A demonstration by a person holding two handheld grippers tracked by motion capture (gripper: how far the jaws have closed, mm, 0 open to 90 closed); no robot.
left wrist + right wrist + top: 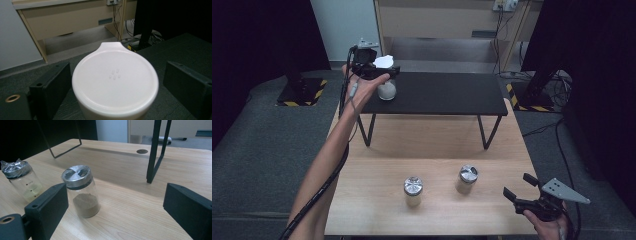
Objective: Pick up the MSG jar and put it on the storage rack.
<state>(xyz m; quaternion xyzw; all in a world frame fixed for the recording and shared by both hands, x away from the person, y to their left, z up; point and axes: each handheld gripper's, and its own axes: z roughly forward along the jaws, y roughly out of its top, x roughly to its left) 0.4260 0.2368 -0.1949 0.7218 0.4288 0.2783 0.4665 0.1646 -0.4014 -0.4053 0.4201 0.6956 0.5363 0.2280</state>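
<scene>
Left gripper view: white jar (115, 85) between open left tool (120, 85) jaws, untouched; right tool (523, 191) open, empty.

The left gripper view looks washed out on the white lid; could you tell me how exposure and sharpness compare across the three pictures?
Left gripper view: the white lid is overexposed, its near rim soft. Right gripper view: even light, the brown-powder jar sharp with glare on its metal cap, the near black jaws slightly soft. High view: dim dark surroundings, the wooden table lit, both jar caps glinting.
</scene>
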